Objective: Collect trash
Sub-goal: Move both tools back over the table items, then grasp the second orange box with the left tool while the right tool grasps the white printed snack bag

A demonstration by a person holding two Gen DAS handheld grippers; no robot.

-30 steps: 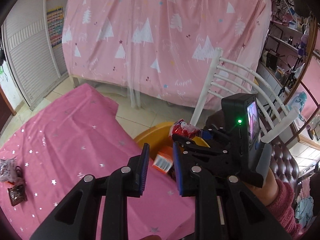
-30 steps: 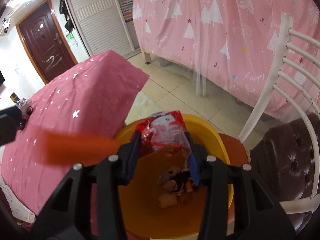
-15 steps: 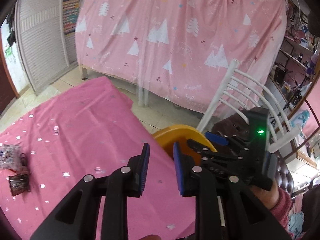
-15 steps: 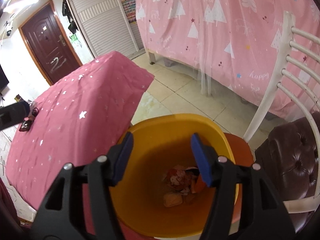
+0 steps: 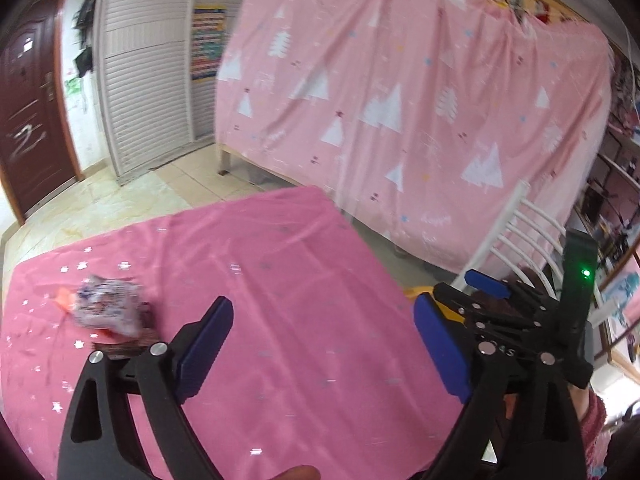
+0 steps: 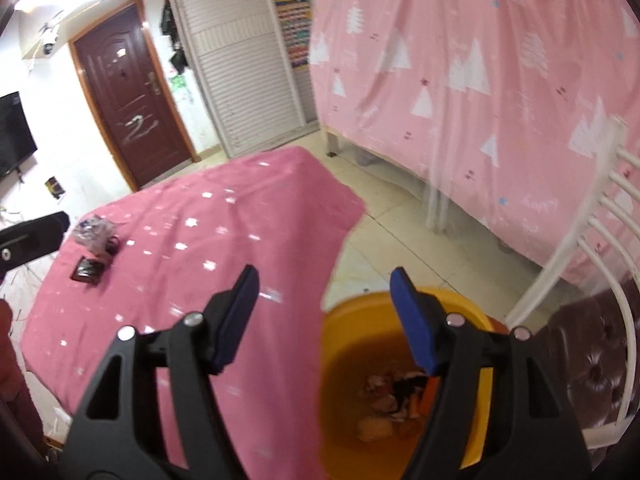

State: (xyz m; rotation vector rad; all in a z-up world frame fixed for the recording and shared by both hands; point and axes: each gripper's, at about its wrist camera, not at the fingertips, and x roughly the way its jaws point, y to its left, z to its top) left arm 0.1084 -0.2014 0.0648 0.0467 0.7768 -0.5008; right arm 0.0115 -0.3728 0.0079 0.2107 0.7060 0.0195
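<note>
My left gripper [image 5: 320, 336] is open and empty above the pink star-print tablecloth [image 5: 280, 280]. A crumpled silvery wrapper [image 5: 108, 308] and a dark brown wrapper [image 5: 128, 346] lie just left of its left finger. My right gripper [image 6: 324, 316] is open and empty, straddling the table edge and the orange bin [image 6: 344, 320]. The bin holds several wrappers [image 6: 394, 398]. The same two wrappers show far left in the right wrist view, the silvery wrapper [image 6: 92, 232] and the brown wrapper [image 6: 88, 270]. The right gripper also shows in the left wrist view [image 5: 486, 284].
A white slatted chair [image 6: 592, 224] with a brown tufted seat [image 6: 588, 344] stands right of the bin. A pink tree-print curtain [image 6: 480, 60] hangs behind. A brown door [image 6: 128, 92] and white louvred doors [image 6: 240, 64] are at the back. The floor is tiled.
The right gripper opened and dropped the red wrapper into the bin. The left gripper dropped an orange packet, opened wide and swung left toward the wrappers on the table.
</note>
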